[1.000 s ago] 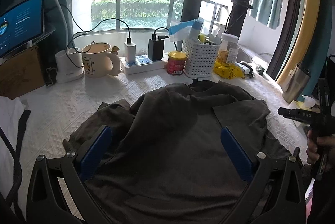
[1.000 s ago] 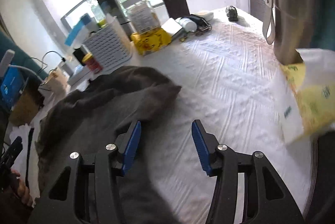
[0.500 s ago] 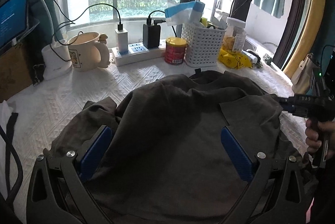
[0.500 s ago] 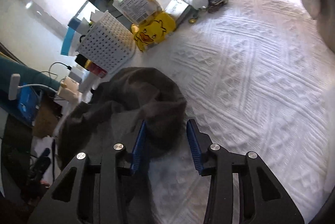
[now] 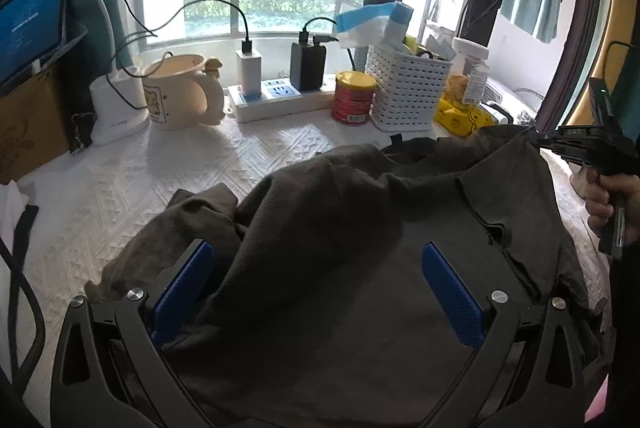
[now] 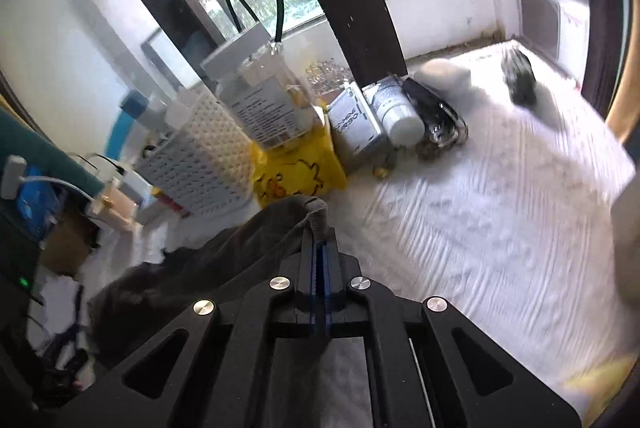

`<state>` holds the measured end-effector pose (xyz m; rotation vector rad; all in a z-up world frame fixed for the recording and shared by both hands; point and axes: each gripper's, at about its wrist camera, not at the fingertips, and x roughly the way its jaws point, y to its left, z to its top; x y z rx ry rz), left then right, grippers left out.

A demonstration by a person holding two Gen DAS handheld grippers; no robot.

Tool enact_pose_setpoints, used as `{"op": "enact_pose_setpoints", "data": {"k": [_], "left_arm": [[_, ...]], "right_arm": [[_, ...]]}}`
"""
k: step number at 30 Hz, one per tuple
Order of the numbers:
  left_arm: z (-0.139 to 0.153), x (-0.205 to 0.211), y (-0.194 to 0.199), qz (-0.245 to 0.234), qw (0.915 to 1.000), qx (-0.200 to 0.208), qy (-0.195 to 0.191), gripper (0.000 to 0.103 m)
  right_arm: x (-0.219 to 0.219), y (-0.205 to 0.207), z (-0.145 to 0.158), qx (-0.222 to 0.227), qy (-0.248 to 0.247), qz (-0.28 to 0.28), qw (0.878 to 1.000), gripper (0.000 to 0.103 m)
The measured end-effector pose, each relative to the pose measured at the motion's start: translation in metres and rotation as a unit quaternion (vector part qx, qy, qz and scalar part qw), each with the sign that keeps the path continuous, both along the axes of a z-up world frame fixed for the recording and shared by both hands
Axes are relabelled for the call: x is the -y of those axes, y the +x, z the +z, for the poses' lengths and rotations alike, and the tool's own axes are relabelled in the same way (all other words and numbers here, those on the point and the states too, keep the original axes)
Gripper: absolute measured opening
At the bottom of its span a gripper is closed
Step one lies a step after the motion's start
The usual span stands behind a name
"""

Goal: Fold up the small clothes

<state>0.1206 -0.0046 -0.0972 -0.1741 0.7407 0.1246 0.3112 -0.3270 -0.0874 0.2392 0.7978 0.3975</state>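
While the dark shirt (image 5: 340, 228) is lying rumpled on the white-covered worktop (image 5: 120, 195), we're pinching its far edge in our right tool (image 6: 321, 248), pads clenched tight on the fabric and lifting that corner off the cloth. Our left tool (image 5: 320, 280) is hovering over the near part of the shirt with its blue pads (image 5: 184, 284) spread wide, gripping nothing. The white basket (image 5: 404, 91) and red can (image 5: 354, 97) are sitting just behind the shirt.

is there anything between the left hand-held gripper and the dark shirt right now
Nothing visible. The left hand-held gripper is open directly over the dark shirt, with only cloth between its blue fingers.
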Motion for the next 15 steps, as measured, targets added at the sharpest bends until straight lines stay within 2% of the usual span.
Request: {"op": "enact_pose_setpoints", "data": {"k": [1,3,5,6,11,15], "left_arm": [[0.001,0.001,0.0,-0.001,1.0,0.001,0.003,0.103],[0.002,0.003,0.0,-0.003,1.0,0.002,0.004,0.103],[0.001,0.005,0.0,-0.007,1.0,0.002,0.006,0.103],[0.0,0.005,0.0,-0.008,0.9999,0.0,0.007,0.103],[0.002,0.007,0.0,-0.016,0.9999,0.002,0.005,0.103],[0.006,0.008,-0.002,-0.025,0.9995,0.007,0.018,0.103]], "right_arm": [[-0.003,0.004,-0.003,-0.007,-0.016,0.0,1.0,0.004],[-0.005,0.004,-0.012,-0.015,-0.061,-0.023,0.998,0.012],[-0.002,-0.007,-0.014,-0.012,-0.079,-0.032,0.996,0.051],[0.001,-0.016,-0.013,-0.005,-0.082,-0.033,0.996,0.059],[0.012,-0.065,-0.015,0.004,-0.093,-0.046,0.995,0.061],[0.01,-0.112,-0.032,-0.026,-0.077,-0.038,0.996,0.061]]}}
